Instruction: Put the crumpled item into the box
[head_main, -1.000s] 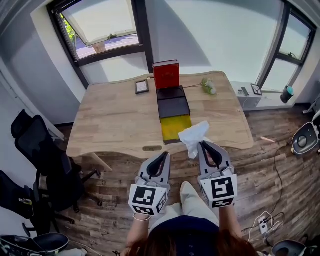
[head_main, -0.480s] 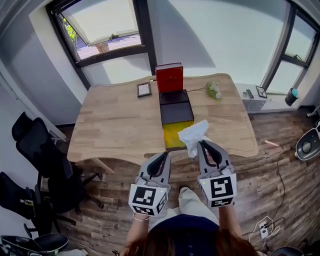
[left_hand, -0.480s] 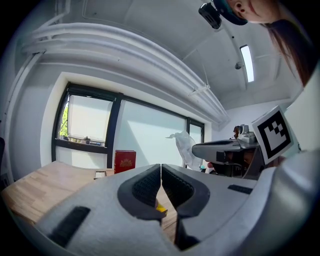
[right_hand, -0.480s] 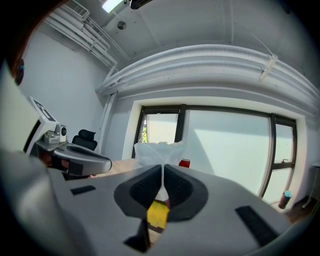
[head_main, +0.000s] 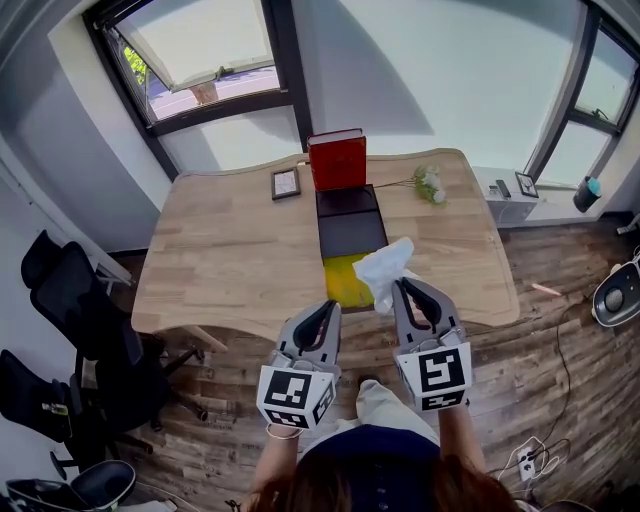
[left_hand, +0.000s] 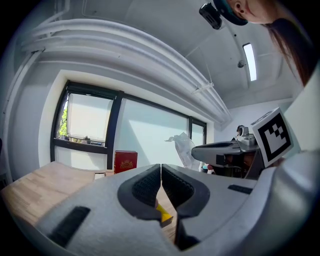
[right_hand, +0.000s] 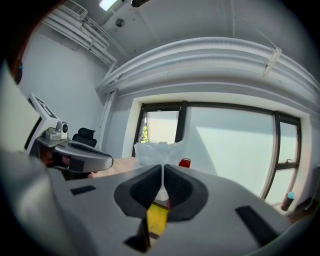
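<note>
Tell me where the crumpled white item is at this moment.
In the head view the crumpled white item is pinched in the right gripper, above the near edge of the table, by the yellow compartment of the box.

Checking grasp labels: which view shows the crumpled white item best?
Head view: whole crumpled item visible, pinched by the right gripper. Right gripper view shows only its top above the jaws; left gripper view a small side glimpse.

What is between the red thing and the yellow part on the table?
In the head view, two dark box sections lie there, one behind the other.
</note>
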